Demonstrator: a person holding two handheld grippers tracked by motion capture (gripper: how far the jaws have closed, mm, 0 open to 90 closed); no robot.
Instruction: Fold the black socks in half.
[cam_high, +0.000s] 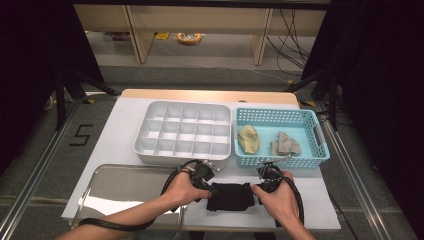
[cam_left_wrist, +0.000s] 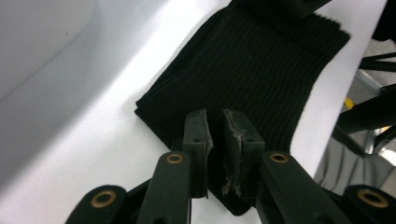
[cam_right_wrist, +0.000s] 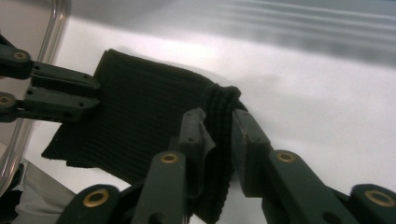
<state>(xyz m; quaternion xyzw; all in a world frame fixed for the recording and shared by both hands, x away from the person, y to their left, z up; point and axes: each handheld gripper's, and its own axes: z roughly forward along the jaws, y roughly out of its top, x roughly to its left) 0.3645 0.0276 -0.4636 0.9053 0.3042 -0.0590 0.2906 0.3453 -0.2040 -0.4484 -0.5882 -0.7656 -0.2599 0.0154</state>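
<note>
I am working at the white table (cam_high: 125, 130), where the black ribbed knit cloth (cam_high: 231, 196) is lying folded near my edge, between the steel tray (cam_high: 125, 187) and the blue basket (cam_high: 280, 135). It is looking light, soft and floppy to me, likely sagging and unfolding wherever I am not holding it, so I am taking it at opposite edges. My left gripper (cam_left_wrist: 215, 140) is pinching the cloth's near edge, jaws nearly together on it. My right gripper (cam_right_wrist: 219, 128) is clamping a bunched fold at the other side.
</note>
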